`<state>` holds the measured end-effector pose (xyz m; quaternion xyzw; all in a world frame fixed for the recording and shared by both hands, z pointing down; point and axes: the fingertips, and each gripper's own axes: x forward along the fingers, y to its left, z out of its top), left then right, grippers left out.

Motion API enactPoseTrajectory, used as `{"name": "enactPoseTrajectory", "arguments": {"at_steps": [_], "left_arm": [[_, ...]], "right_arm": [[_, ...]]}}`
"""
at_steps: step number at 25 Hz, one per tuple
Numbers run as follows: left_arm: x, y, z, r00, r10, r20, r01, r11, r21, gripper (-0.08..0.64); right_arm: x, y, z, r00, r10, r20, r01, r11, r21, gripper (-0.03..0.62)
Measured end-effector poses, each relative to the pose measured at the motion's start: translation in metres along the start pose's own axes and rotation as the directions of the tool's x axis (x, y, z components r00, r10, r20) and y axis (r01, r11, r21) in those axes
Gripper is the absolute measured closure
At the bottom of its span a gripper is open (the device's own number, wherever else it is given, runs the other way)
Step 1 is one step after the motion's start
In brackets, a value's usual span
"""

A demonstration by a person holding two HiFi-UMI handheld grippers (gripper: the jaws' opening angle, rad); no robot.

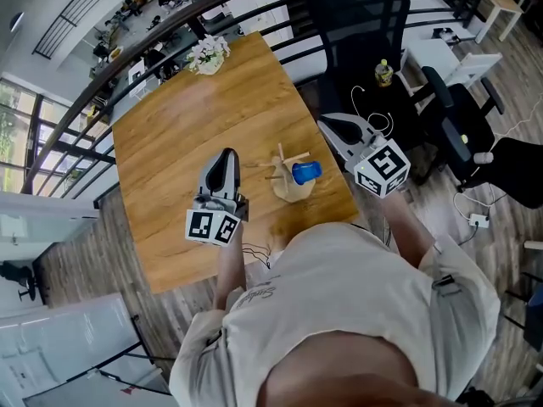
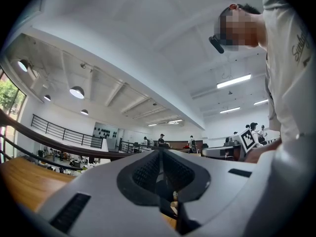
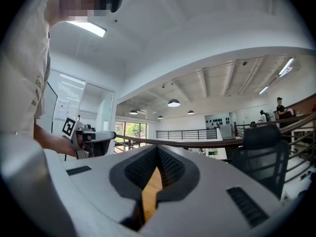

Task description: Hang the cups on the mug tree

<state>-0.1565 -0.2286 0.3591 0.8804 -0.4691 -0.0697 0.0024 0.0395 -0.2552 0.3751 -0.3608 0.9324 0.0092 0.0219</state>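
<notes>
A wooden mug tree [image 1: 287,183] stands on the near right part of the wooden table [image 1: 187,125], with a blue cup [image 1: 306,172] hanging on its right side. My left gripper [image 1: 227,156] is held over the table just left of the tree, jaws together and nothing in them. My right gripper [image 1: 327,125] is raised past the table's right edge, beyond the tree, shut and empty. Both point up and outward, so the left gripper view [image 2: 160,154] and the right gripper view [image 3: 157,149] show only the hall and ceiling. No other cup is visible.
A small flower pot [image 1: 209,55] sits at the table's far end. A black office chair [image 1: 365,24] and a white side table [image 1: 441,58] with a yellow bottle [image 1: 384,73] stand to the right. A dark railing [image 1: 170,24] curves behind the table.
</notes>
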Motion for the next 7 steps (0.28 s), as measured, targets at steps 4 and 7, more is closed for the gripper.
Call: {"name": "enactPoseTrajectory", "arguments": {"at_steps": [4,7], "left_arm": [[-0.001,0.005,-0.003,1.0,0.013,-0.003,-0.013,1.0,-0.008,0.531],[0.0,0.006,-0.008,1.0,0.02,-0.005,-0.02,1.0,-0.022,0.531]], "right_arm": [[0.001,-0.004,-0.002,1.0,-0.005,-0.001,0.005,1.0,0.009,0.6],[-0.001,-0.011,-0.004,1.0,-0.017,-0.001,0.017,1.0,0.014,0.6]]}}
